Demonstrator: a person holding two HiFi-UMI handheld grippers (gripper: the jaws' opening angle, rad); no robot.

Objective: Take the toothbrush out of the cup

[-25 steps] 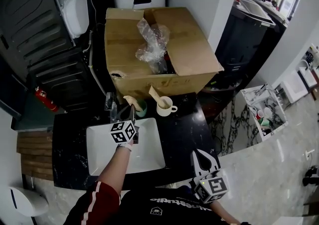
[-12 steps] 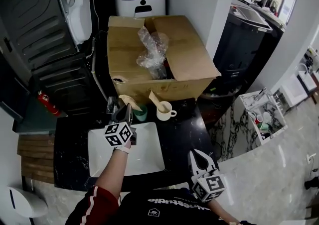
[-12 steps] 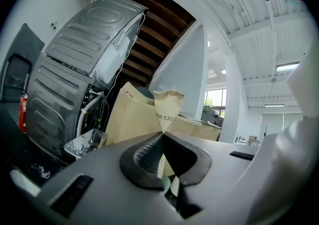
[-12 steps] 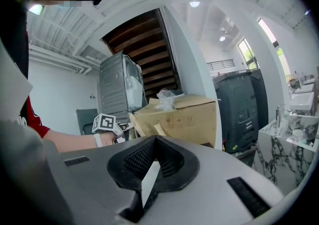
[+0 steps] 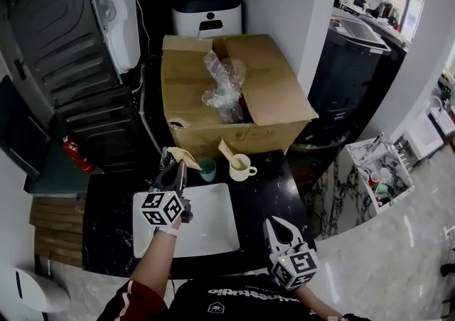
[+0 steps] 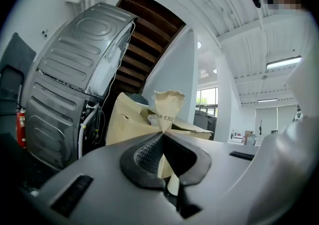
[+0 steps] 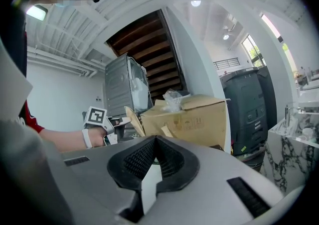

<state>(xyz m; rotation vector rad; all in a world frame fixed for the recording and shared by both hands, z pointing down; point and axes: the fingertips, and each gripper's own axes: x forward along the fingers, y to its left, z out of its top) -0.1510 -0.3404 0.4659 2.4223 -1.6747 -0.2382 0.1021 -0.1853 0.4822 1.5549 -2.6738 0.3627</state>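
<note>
My left gripper [image 5: 175, 169] is shut on a toothbrush in a beige paper wrapper [image 5: 183, 155] and holds it in the air, left of a green cup [image 5: 207, 168] on the black counter. In the left gripper view the wrapper [image 6: 167, 107] sticks up from between the closed jaws of that gripper [image 6: 162, 137]. A white mug [image 5: 242, 167] beside the green cup holds another wrapped toothbrush [image 5: 227, 150]. My right gripper [image 5: 278, 229] is shut and empty near the counter's front edge; the right gripper view shows its closed jaws [image 7: 155, 142].
A white basin [image 5: 210, 231] is set into the black counter [image 5: 266, 185] under my left hand. Behind the cups stands an open cardboard box [image 5: 270, 99] with crumpled plastic in it. A grey machine [image 5: 64, 42] and a red extinguisher [image 5: 75, 155] are at the left.
My left gripper has risen with the wrapped toothbrush, drawing it up and away from the green cup. The right gripper has stayed where it was.
</note>
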